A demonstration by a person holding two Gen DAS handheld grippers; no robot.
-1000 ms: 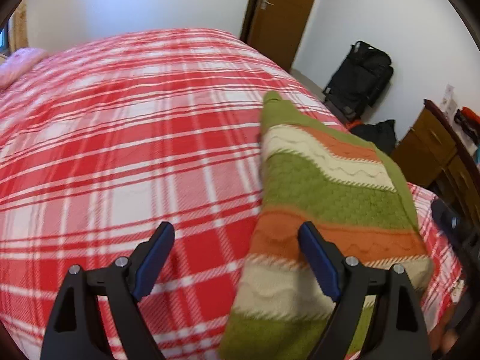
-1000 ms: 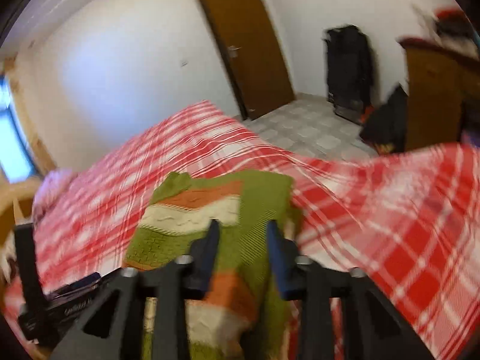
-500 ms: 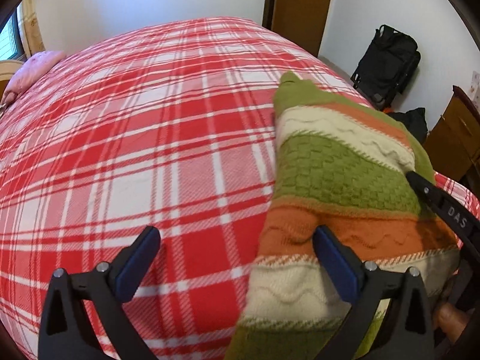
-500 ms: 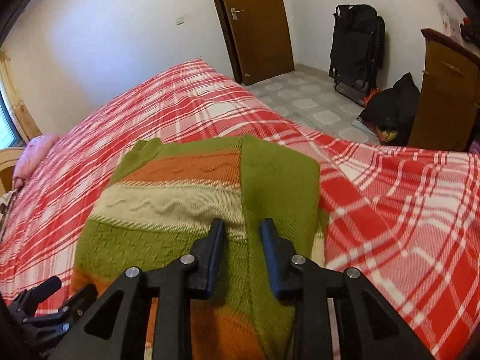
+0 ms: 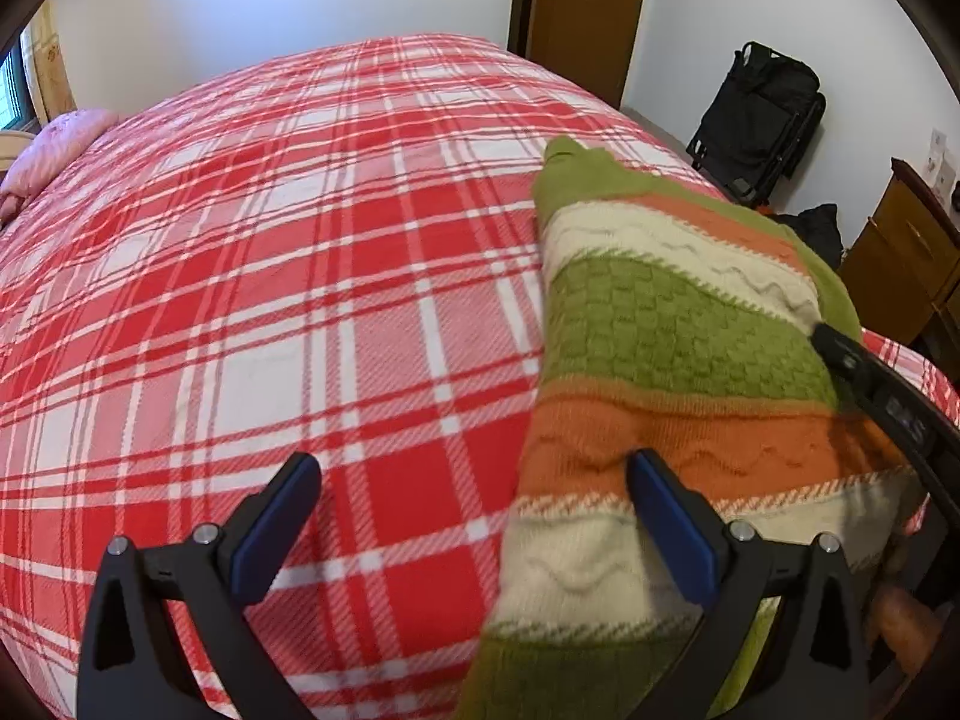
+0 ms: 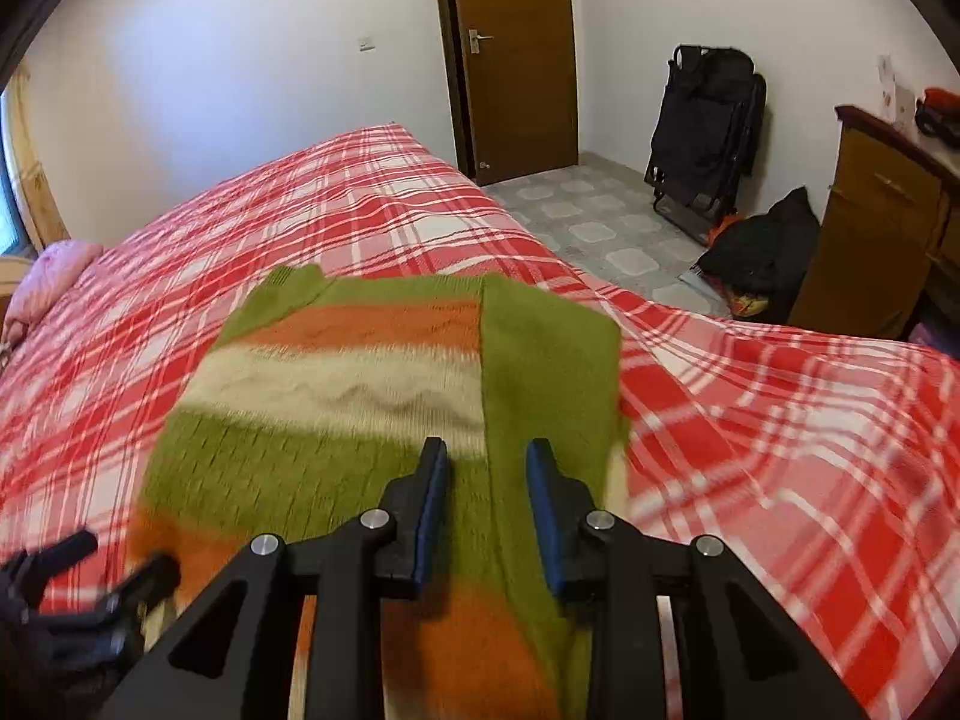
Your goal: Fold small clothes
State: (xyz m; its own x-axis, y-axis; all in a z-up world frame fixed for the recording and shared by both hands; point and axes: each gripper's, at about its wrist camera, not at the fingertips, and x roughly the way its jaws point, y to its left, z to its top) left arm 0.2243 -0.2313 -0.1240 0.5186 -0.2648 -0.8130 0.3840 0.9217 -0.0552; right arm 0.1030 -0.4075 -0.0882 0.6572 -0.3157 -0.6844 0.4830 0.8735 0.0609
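Note:
A small knitted sweater [image 5: 678, 360] with green, orange and cream stripes lies folded lengthwise on the red plaid bedspread [image 5: 300, 300]. It also shows in the right wrist view [image 6: 360, 396], with a green sleeve [image 6: 546, 360] folded over its right side. My left gripper [image 5: 474, 516] is open and empty; its right finger is over the sweater's near left edge. My right gripper [image 6: 487, 486] hovers over the sweater's sleeve fold, jaws narrowly apart with nothing between them. Its tip shows in the left wrist view [image 5: 840, 348].
A pink pillow [image 5: 48, 150] lies at the bed's far left. A brown door [image 6: 516, 54], a black folded stroller [image 6: 708, 132], a dark bag [image 6: 762, 246] on the tiled floor and a wooden dresser [image 6: 882, 222] stand to the right of the bed.
The right gripper has steadied over the sweater's right side and its jaws have spread slightly. The left gripper has drawn back a little, still open.

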